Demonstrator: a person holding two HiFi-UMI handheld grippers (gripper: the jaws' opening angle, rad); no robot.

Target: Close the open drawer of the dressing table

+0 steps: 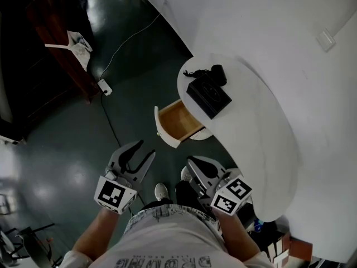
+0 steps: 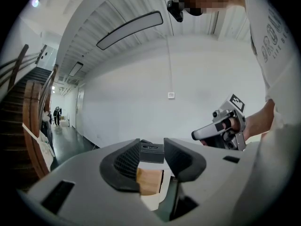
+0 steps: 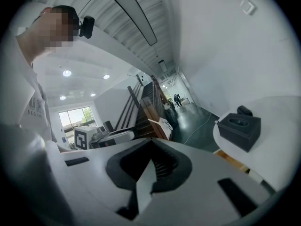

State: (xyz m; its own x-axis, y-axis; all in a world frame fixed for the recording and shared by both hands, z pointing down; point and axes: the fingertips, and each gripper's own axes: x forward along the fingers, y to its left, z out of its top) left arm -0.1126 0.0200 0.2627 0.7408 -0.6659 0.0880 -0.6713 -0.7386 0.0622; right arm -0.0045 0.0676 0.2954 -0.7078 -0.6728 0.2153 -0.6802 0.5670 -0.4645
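The white dressing table (image 1: pixel 254 133) curves along the right of the head view. Its wooden drawer (image 1: pixel 177 120) with a white front stands pulled out toward me. My left gripper (image 1: pixel 146 149) hangs open just short of the drawer front, nothing between its fingers. Through its gap in the left gripper view I see the drawer (image 2: pixel 148 180) straight ahead of my left gripper (image 2: pixel 152 157). My right gripper (image 1: pixel 189 162) is shut and empty, below the drawer's near right corner. In the right gripper view the drawer (image 3: pixel 230 160) lies to the right of that gripper (image 3: pixel 149 147).
A black box (image 1: pixel 209 96) and a small black object (image 1: pixel 217 71) sit on the tabletop. A white cable (image 1: pixel 122 43) runs over the dark floor to a power strip (image 1: pixel 105 86). Dark wooden stairs (image 1: pixel 56 49) stand at the far left. My shoe (image 1: pixel 162 191) is below the drawer.
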